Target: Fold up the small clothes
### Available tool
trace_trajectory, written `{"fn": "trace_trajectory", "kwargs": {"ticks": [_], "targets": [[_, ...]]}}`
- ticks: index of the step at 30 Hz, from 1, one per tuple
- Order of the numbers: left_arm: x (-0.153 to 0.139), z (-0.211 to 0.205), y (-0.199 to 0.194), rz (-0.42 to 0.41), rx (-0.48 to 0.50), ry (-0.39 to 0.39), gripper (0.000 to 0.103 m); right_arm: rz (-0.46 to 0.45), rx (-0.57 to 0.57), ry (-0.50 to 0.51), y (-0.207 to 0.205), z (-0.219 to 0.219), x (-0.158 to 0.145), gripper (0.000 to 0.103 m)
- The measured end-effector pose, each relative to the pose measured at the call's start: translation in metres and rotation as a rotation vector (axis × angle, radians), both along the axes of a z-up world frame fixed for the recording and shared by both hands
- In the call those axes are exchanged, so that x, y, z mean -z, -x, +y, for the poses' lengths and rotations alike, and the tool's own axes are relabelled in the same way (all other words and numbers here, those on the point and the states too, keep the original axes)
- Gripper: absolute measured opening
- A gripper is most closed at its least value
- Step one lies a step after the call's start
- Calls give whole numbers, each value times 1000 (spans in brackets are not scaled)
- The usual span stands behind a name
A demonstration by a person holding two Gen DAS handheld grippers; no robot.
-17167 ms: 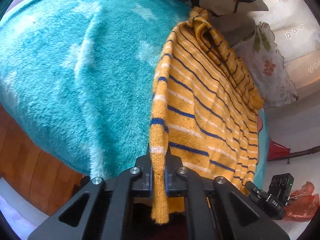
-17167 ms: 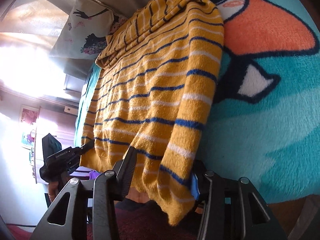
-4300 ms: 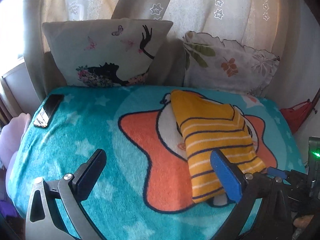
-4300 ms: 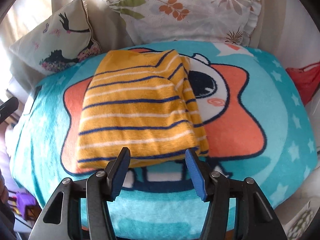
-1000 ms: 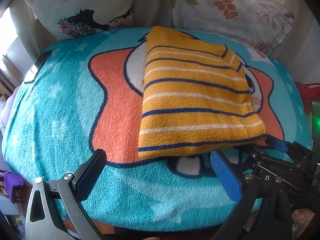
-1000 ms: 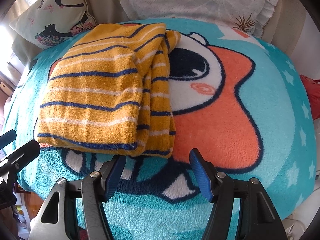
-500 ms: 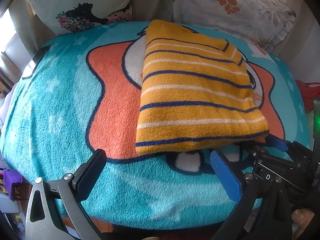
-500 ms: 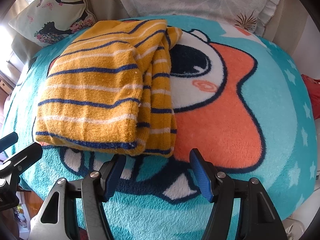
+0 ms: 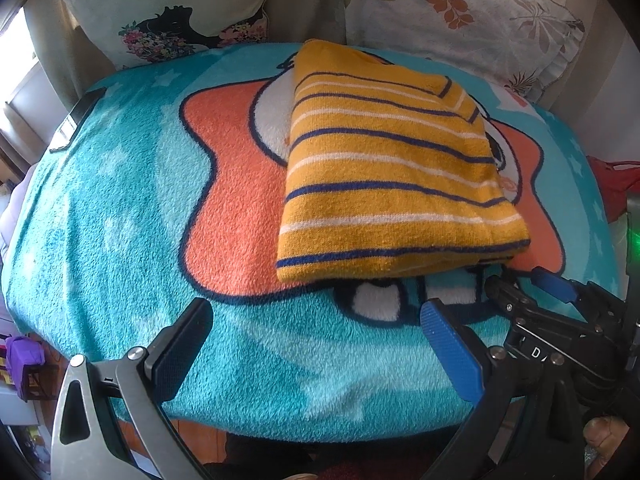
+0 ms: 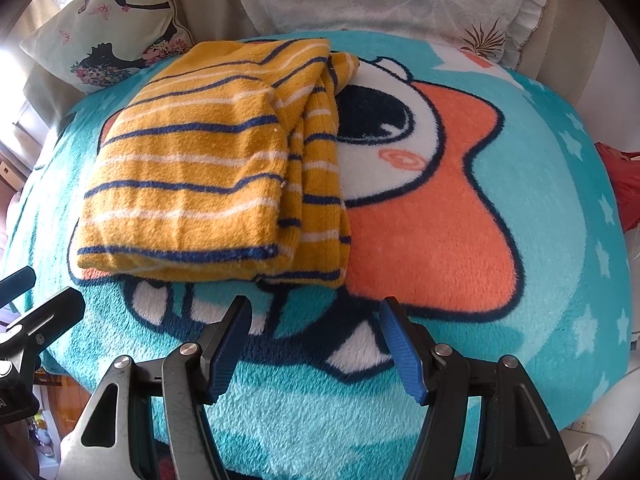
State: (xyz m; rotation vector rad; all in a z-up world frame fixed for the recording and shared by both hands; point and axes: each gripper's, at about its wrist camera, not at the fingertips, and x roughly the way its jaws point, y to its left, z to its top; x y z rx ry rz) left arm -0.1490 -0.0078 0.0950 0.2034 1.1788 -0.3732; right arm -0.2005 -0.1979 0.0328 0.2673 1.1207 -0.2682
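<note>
Left wrist view: the left gripper (image 9: 316,336) hangs over the near edge of a turquoise blanket (image 9: 120,216) printed with an orange star figure. Its jaws stand wide apart with nothing between them but blanket. The folded yellow sweater (image 9: 392,184), striped in navy and white, lies flat on the blanket beyond the fingertips and a little to the right of the gripper's middle line, its near folded edge clear of both pads. The right gripper (image 9: 520,288) shows at the lower right, its tips just beside the sweater's near right corner; whether they touch it cannot be told. Two pillows (image 9: 460,8) lean behind the blanket, and a dark phone (image 9: 76,120) lies at the blanket's far left edge.

Right wrist view: the right gripper (image 10: 314,340) also has its jaws spread, holding nothing. The folded yellow sweater (image 10: 192,176) lies ahead and to the left of it, its near hem close above the left pad but apart from it. Part of the left gripper (image 10: 36,312) shows at the left edge, near the sweater's near left corner.
</note>
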Motion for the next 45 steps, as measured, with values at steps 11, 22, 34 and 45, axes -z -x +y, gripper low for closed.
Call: {"fn": "trace_trajectory", "kwargs": {"ticks": [11, 22, 34, 45], "targets": [[-9, 12, 12, -26, -9, 10, 103, -19, -3, 12, 11, 14, -8, 71], [-12, 22, 11, -33, -31, 4, 103, -30, -11, 65, 9, 24, -14, 71], [-8, 8, 11, -25, -4, -24, 103, -30, 11, 164, 8, 17, -18, 72], [-3, -1, 6, -11, -3, -33, 103, -15, 18, 154, 6, 11, -12, 72]]}}
